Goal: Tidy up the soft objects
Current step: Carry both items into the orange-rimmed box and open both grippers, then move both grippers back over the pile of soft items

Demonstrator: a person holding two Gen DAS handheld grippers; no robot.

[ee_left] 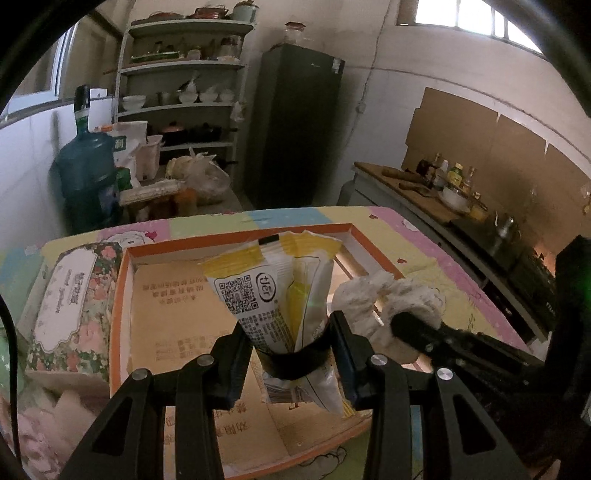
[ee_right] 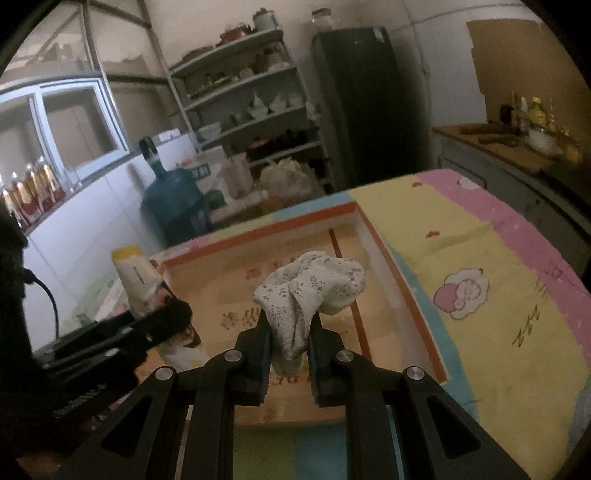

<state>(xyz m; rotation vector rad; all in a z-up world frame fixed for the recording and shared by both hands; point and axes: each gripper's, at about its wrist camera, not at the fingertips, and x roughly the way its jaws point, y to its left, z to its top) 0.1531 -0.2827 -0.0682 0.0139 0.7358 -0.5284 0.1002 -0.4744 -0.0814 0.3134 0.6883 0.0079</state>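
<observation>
Over the orange-rimmed cardboard box (ee_left: 122,295), the left gripper (ee_left: 291,354) squeezes a yellow-and-white packet (ee_left: 273,291) tight in the middle. Beside it, the right gripper (ee_right: 290,350) pinches a white spotted cloth (ee_right: 314,284), bunched up above the same box on the cartoon tablecloth (ee_right: 480,258).

Daylight enters from a window (ee_left: 476,18) at one o'clock in the left wrist view, blown out to white, and from a larger window (ee_right: 74,125) at ten o'clock in the right wrist view. The room is dim and warm-toned. A faint green flare sits on the yellow-and-white packet (ee_left: 273,291). Fisheye distortion bends the shelf unit (ee_left: 184,92); black vignetting rings both frames. The right wrist view is softer, its background blurred.
</observation>
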